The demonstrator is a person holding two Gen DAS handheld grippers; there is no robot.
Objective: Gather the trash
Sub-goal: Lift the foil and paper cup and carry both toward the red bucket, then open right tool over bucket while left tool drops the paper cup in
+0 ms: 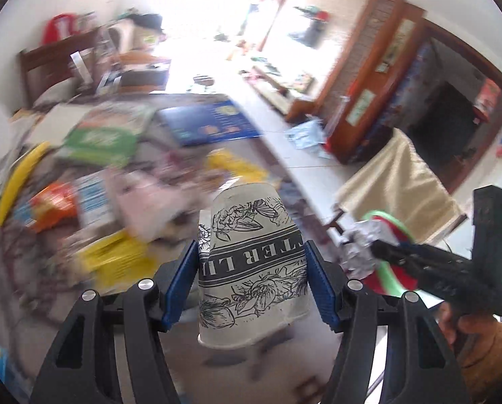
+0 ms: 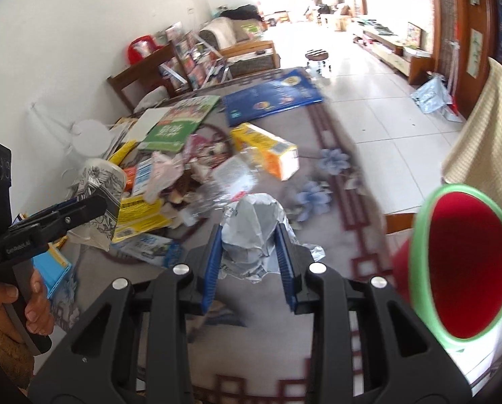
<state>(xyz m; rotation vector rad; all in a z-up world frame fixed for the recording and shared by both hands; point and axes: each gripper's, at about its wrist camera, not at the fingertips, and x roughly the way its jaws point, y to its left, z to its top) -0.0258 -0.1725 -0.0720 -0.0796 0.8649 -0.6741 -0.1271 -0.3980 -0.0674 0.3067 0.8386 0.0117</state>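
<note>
- Left wrist view: left gripper (image 1: 252, 281) clamped on a paper cup (image 1: 251, 262), upside down, off the table (image 1: 267, 155).
- Right wrist view: right gripper (image 2: 251, 266) squeezing crumpled foil (image 2: 252, 232), held above the table's grey cloth.
- Red bin (image 2: 466, 266) with green rim just right of the foil, mouth facing camera.
- More litter behind: yellow box (image 2: 267, 149), blue board (image 2: 271, 96).

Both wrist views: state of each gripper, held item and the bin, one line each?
left gripper: shut on paper cup
paper cup: upside down, dented, off the floor
right gripper: shut on foil wrapper
foil wrapper: crumpled, held
red bin: green rim, mouth open toward camera, contents not visible
yellow box: lying on rug
</note>
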